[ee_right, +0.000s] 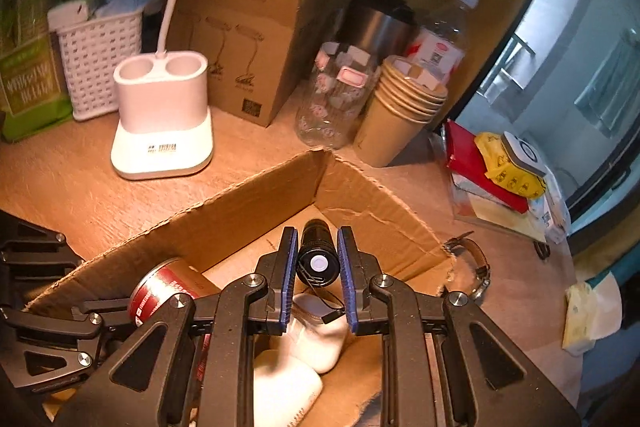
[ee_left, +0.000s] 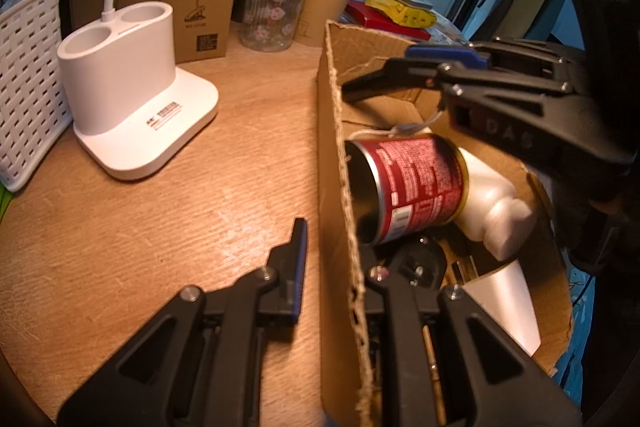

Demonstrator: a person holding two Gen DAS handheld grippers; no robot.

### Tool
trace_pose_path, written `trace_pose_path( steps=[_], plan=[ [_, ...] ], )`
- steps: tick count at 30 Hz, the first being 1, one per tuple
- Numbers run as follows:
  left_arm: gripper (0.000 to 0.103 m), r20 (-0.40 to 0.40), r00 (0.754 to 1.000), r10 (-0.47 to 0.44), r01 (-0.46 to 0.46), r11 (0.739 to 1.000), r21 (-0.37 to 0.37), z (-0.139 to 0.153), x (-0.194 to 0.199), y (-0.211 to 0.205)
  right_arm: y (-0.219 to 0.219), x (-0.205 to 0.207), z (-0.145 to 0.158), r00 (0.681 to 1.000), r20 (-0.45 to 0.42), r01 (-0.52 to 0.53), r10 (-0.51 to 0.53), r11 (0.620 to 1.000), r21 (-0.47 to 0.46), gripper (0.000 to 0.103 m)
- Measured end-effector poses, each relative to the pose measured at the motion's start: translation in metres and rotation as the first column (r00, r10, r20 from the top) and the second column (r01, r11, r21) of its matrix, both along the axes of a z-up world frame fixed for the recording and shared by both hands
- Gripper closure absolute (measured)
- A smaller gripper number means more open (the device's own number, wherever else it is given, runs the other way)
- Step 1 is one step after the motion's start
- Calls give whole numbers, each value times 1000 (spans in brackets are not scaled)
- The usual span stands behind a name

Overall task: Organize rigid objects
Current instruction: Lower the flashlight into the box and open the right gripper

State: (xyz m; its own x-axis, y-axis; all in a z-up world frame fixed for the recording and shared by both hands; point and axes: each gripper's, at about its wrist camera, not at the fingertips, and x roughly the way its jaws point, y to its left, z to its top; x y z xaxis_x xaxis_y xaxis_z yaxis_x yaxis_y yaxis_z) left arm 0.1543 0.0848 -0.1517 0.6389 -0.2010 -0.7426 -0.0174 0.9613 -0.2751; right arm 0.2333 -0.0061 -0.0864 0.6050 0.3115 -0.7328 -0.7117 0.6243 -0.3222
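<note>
Right wrist only: fingers (ee_right: 317, 269) pinching black flashlight (ee_right: 318, 255), left pair gripping box wall (ee_left: 340, 211)

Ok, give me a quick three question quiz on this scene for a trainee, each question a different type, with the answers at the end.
1. True or false: the right hand-held gripper is empty.
2. Multiple choice: where does the red can lie? A) in the white basket B) on its side in the cardboard box C) upright beside the lamp base
3. Short answer: what does the left hand-held gripper straddle?

Key
1. False: it holds a small black flashlight over the box.
2. B
3. The near wall of the cardboard box, one finger outside and one inside.
</note>
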Motion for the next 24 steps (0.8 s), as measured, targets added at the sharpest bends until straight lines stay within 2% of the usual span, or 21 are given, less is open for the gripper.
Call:
trace_pose_path(
  steps=[4, 8, 14, 19, 24],
  plan=[
    [88, 0, 1000, 0, 0, 1000, 1, 0, 0, 0, 5, -2, -1, 1000, -4, -13, 13, 1000, -13, 80],
    [88, 0, 1000, 0, 0, 1000, 0, 0, 0, 0, 5, -6, 1, 998, -51, -30, 31, 999, 35, 80],
    [88, 0, 1000, 0, 0, 1000, 1, 0, 0, 0, 7, -10, 1, 997, -69, -35, 38, 998, 46, 80],
    [88, 0, 1000, 2, -2, 1000, 3, 0, 0, 0, 2, -11, 6, 992, -112, -39, 50, 994, 103, 69],
    [88, 0, 1000, 1, -1, 1000, 0, 0, 0, 1, -5, -9, 13, 994, -105, -15, 29, 991, 132, 68]
  ],
)
